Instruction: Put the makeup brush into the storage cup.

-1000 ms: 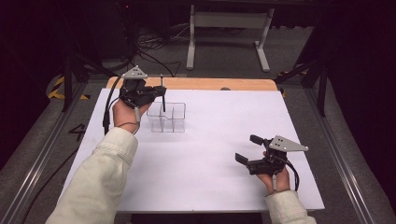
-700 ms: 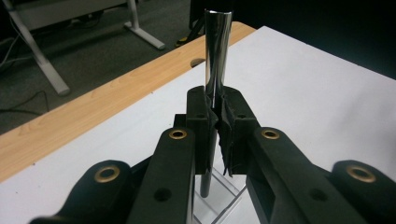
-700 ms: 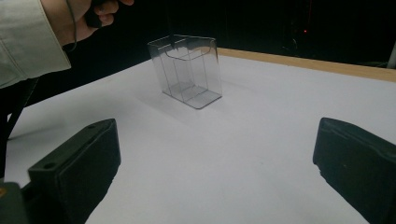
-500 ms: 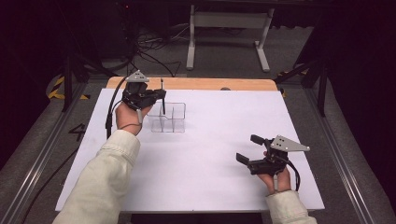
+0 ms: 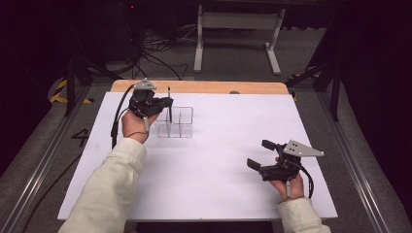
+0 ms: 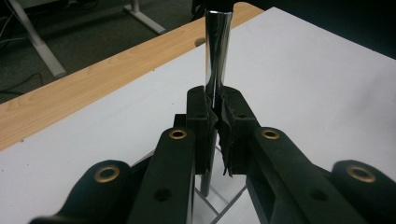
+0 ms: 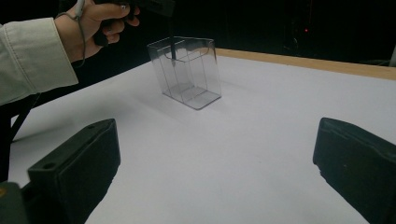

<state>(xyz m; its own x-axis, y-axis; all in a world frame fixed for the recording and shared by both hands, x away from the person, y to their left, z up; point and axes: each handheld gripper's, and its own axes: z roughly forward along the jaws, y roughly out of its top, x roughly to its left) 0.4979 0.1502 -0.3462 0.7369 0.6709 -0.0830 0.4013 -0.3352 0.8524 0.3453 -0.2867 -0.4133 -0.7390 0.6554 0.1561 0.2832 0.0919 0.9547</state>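
My left gripper (image 5: 165, 102) is clamped on a slim, upright silver metal pen (image 6: 217, 51), its tip inside the clear plastic divided box (image 5: 176, 122) at the white table's (image 5: 218, 145) far left. My right gripper (image 5: 261, 154) rests wide open, empty, near right.

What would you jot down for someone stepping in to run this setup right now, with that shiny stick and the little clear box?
Left gripper: shut on the metal pen, held upright over the clear divided box; its lower tip is inside the box's top, at the left side.
Right gripper: open, holding nothing, resting on the white table cover near the right front.
Done: pen gripped and brought into the box opening.
Left, probably: lower the pen into a compartment, release, withdraw. Whether the tip touches the bottom cannot be told.
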